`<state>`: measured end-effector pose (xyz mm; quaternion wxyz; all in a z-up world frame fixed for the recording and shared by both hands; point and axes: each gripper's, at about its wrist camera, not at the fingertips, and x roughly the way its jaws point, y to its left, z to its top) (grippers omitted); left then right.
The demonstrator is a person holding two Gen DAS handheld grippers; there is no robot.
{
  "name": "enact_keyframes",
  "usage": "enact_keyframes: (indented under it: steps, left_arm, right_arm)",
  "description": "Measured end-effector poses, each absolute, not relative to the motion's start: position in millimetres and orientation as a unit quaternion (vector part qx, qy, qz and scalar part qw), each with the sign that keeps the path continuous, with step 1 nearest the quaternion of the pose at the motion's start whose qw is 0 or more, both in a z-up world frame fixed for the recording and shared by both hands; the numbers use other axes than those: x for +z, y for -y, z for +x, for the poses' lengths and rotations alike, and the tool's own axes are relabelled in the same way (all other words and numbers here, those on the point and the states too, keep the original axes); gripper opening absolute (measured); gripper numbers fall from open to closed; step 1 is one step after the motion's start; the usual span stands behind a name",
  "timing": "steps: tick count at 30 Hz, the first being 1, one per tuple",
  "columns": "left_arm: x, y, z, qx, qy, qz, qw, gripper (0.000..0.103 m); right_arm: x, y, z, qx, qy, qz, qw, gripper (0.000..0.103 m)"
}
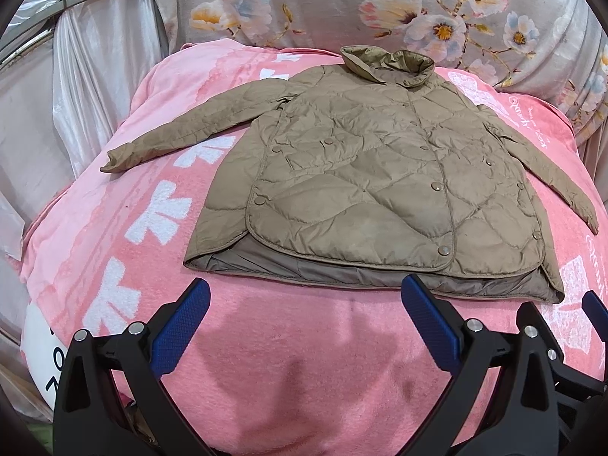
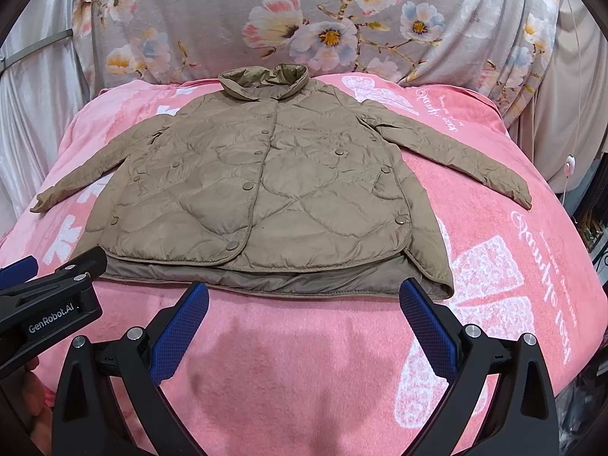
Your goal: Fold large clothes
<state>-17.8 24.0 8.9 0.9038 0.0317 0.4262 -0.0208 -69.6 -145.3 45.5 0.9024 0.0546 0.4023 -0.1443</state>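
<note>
Right now the tan jacket (image 2: pixel 262 197) lies flat, unfolded on the pink blanket (image 2: pixel 304 342), left gripper (image 1: pixel 304 323) and right gripper (image 2: pixel 304 319) both spread wide near its hem, next likely grabbing a sleeve

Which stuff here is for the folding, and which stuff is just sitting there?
For the folding:
- tan quilted jacket with snap buttons, spread flat
- left gripper, open
- right gripper, open

Just there:
- pink fleece blanket with white patterns, under the jacket
- grey flowered cloth behind
- shiny white curtain
</note>
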Motion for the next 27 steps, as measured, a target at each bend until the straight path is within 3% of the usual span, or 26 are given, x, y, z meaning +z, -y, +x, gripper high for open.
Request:
enact_keyframes:
  steps: [27]
  left_arm:
    - [7.5, -24.8, -16.8, -0.020, -0.428, 0.033, 0.903, 0.098]
  right_arm:
    - [43.7, 144.6, -68.6, -0.146, -0.404, 0.057, 0.901, 0.098]
